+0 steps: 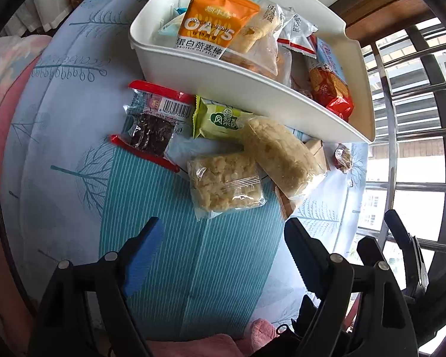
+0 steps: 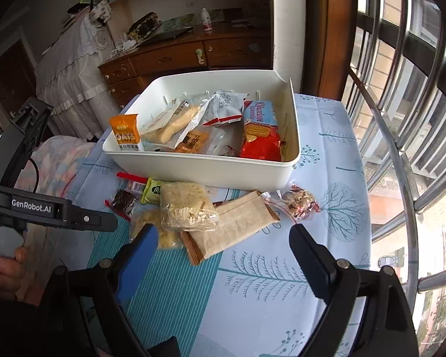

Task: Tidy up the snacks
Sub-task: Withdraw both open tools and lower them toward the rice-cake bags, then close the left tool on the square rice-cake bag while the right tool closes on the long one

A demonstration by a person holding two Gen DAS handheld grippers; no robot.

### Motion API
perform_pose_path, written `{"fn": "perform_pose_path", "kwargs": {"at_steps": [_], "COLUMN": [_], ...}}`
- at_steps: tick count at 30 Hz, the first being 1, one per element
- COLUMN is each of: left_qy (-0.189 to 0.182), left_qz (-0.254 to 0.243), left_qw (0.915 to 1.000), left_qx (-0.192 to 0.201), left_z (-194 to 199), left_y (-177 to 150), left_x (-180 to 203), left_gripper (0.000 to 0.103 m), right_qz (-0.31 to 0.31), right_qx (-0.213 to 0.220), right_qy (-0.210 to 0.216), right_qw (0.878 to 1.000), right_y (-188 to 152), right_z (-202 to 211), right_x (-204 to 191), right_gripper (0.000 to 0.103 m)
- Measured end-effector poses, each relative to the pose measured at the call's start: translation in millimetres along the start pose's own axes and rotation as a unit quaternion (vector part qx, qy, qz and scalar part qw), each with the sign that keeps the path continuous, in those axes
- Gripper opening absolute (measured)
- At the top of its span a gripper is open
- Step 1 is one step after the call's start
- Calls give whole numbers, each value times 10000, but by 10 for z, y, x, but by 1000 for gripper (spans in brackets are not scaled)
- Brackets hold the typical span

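A white bin (image 1: 223,80) (image 2: 199,166) on the table holds several snacks, with an orange oats bar (image 1: 214,20) at its near corner. In front of the bin lie a dark fruit packet with red edges (image 1: 153,125), a green cake packet (image 1: 220,120), two clear rice-crisp packets (image 1: 226,180) (image 1: 282,154), a brown packet (image 2: 238,226) and a small nut sweet (image 2: 300,203). My left gripper (image 1: 223,232) hangs open just short of the nearer rice-crisp packet. My right gripper (image 2: 223,235) is open above the brown packet's near end. Nothing is between either pair of fingers.
The table has a pale blue tree-print cloth (image 2: 267,270) with a striped teal patch (image 1: 193,267). Window bars (image 2: 401,119) run along the right. A wooden dresser (image 2: 178,56) stands behind the bin. A hand (image 2: 6,264) holds the left tool's black handle (image 2: 32,205).
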State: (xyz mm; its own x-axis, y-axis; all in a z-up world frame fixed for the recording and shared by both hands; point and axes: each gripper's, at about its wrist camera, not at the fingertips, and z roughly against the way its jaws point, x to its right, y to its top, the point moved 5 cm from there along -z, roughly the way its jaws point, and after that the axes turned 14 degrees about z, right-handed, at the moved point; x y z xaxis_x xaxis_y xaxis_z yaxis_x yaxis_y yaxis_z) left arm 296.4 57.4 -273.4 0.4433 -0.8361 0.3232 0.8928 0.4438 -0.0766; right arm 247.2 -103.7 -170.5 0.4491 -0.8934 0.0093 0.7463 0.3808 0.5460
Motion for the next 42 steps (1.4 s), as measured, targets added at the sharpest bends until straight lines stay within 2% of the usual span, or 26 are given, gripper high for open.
{"fn": "perform_pose_path", "kwargs": {"at_steps": [10,17,24,26,32,36,38,42], "left_qy": [540,809,1065,1148,1018,965,972,873], "left_qz": [34,176,254,289,410,463,488,636], "left_qw": [9983,9959,9926,9919,9920,9922,9921,9924], "left_qx": [-226,-373,-531,-465,-619,-634,-629,-596], "left_z": [-449,-699,-934,-961,-1035,-1022,-972,-946], "left_y": [-14,58,174,206,300,333,381,357], "left_x": [109,170,195,189,94,44,-42,-177], "left_gripper": [82,82,82,82,82,77,71,69], "right_qz": [725,1391,1398,1448,1695,1811,1893,2066], "right_qx": [-120,-26,137,175,158,230,251,281], "right_qy": [441,381,464,547,635,721,756,774], "right_qw": [9963,9895,9890,9878,9834,9805,9787,9750], "right_y": [-126,-160,-135,-109,-86,-77,-75,-70], "right_z": [-217,-399,-565,-613,-773,-819,-837,-880], "right_x": [-116,-181,-118,-148,-230,-264,-290,-356], "right_gripper": [92,92,92,92,91,91,91,91]}}
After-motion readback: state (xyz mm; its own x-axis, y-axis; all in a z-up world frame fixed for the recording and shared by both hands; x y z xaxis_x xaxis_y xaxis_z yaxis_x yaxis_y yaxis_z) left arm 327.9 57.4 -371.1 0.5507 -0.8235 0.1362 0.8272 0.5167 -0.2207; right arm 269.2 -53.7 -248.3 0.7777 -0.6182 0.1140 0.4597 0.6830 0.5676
